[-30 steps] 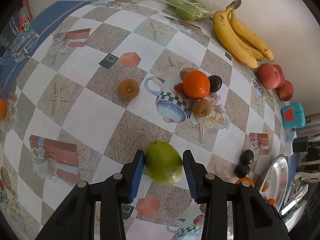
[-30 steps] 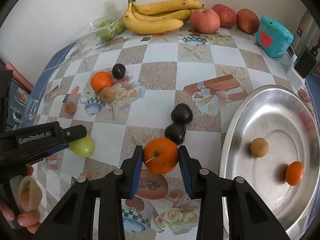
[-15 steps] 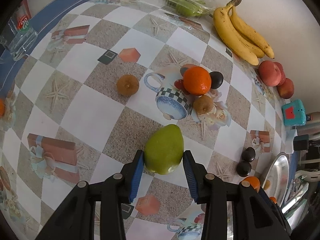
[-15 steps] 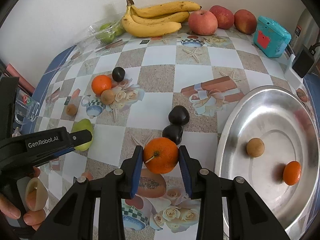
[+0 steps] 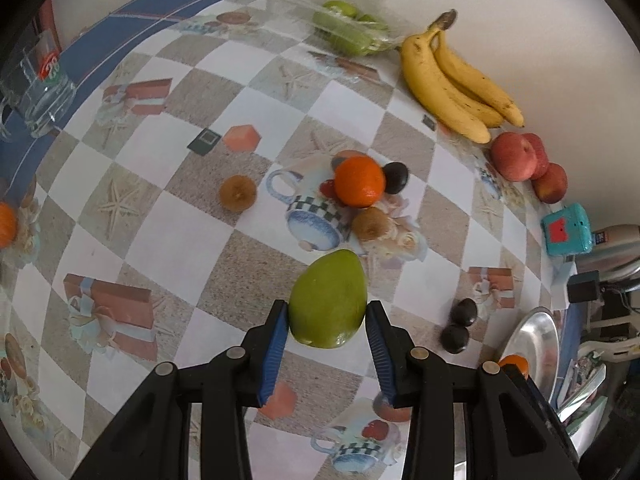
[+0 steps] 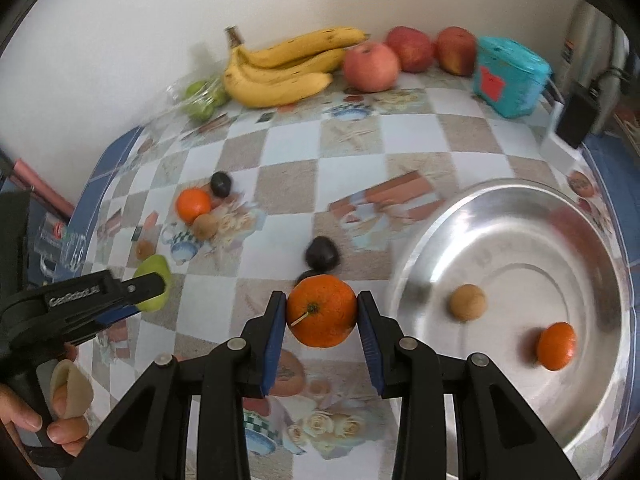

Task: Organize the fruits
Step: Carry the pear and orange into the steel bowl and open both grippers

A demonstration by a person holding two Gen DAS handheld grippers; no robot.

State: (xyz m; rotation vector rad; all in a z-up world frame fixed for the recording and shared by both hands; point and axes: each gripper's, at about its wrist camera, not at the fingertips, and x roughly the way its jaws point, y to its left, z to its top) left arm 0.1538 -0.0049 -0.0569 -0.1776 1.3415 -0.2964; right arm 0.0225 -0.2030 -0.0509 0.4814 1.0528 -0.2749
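Note:
My left gripper [image 5: 326, 322] is shut on a green mango [image 5: 328, 300] and holds it above the checked tablecloth; it also shows in the right wrist view [image 6: 154, 284]. My right gripper [image 6: 322, 312] is shut on an orange [image 6: 322, 310], lifted just left of the silver tray [image 6: 520, 216]. The tray holds a brown round fruit [image 6: 467, 302] and a small orange [image 6: 557, 346]. On the table lie another orange [image 5: 359, 181], two brown fruits [image 5: 237, 193] [image 5: 370, 223], a dark plum [image 5: 396, 177] and two dark plums [image 5: 458, 326] near the tray.
Bananas [image 5: 452, 84], red apples [image 5: 520, 158] and a bag of green fruit [image 5: 348, 32] line the back wall. A teal box [image 5: 566, 230] and a black charger [image 6: 576, 116] stand at the right. A glass [image 5: 38, 92] stands at the far left edge.
Both grippers have lifted with their fruit. The mango has risen off the table and tipped upright. The right gripper has carried the orange toward the tray.

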